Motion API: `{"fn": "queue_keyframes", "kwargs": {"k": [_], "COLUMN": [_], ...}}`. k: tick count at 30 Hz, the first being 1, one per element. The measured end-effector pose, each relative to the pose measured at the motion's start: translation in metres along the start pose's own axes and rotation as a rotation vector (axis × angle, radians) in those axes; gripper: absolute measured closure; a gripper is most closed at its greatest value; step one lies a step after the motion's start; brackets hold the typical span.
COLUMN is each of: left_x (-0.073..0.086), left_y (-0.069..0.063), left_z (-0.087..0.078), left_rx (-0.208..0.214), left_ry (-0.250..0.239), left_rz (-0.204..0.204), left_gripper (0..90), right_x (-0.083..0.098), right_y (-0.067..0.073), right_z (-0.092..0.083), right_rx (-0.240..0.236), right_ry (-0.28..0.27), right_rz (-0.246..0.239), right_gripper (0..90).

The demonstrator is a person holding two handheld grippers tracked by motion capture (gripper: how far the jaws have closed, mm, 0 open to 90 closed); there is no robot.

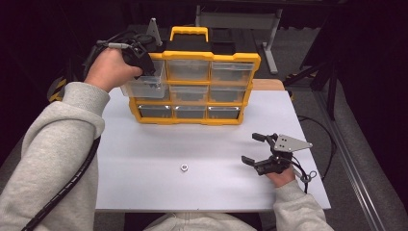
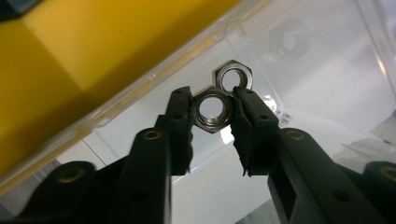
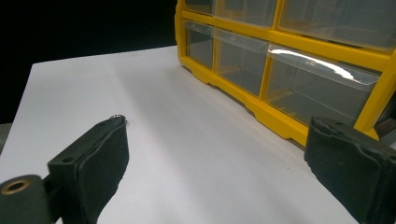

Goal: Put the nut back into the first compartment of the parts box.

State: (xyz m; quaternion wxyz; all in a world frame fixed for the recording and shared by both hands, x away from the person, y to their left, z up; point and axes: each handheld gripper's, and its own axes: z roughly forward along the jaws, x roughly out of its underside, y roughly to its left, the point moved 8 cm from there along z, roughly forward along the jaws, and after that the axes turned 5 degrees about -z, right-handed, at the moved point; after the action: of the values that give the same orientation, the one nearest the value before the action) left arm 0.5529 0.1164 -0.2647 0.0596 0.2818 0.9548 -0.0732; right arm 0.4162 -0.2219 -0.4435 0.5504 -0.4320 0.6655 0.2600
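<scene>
The room around us was dark, and we worked on a white table (image 1: 144,187) with a yellow organiser (image 1: 192,77) of clear drawers standing at its far side. One clear drawer (image 1: 144,86) at the organiser's middle left was pulled out, and our left gripper (image 2: 214,112) reached down into it. In the left gripper view its jaws stood on either side of a steel hex nut (image 2: 213,112), the pads touching or nearly touching the nut's flats; we could not be sure the pinch was firm. A second nut (image 2: 233,75) lay just behind it on the drawer floor, touching it or nearly so.

We judged the step to be setting this nut down in the drawer. To do it well we needed the nut low over the drawer floor before easing the jaws apart, then a straight lift out so the pads did not drag either nut or catch the drawer's wall.

Our left hand (image 1: 111,67) was raised over the drawer, wrist bent so the gripper pointed down and forward. Our right gripper (image 1: 262,151) rested low near the table's right front, jaws spread wide with nothing between them, pointing left towards a third nut (image 1: 183,168) that lay alone on the table near the front edge.
</scene>
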Motion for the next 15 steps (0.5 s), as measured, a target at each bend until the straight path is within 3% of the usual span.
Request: {"fn": "queue_keyframes", "kwargs": {"k": [6, 10, 14, 15], "left_x": [0.002, 0.007, 0.014, 0.014], "left_y": [0.000, 0.000, -0.006, -0.006], "left_z": [-0.013, -0.033, -0.052, -0.052], "left_rx": [-0.018, -0.037, -0.076, -0.076], "left_ry": [-0.050, -0.120, -0.199, -0.199], "left_rz": [0.010, 0.011, 0.062, 0.062], "left_gripper": [50.9, 44.7, 34.8, 30.5], "right_x": [0.000, 0.000, 0.000, 0.000], "right_y": [0.000, 0.000, 0.000, 0.000], "right_z": [0.000, 0.000, 0.000, 0.000], "right_rx": [-0.002, -0.001, -0.002, -0.002], "right_ry": [0.002, 0.002, 0.002, 0.002], "right_rz": [0.000, 0.000, 0.000, 0.000], "right_gripper": [7.2, 7.2, 7.2, 7.2]}}
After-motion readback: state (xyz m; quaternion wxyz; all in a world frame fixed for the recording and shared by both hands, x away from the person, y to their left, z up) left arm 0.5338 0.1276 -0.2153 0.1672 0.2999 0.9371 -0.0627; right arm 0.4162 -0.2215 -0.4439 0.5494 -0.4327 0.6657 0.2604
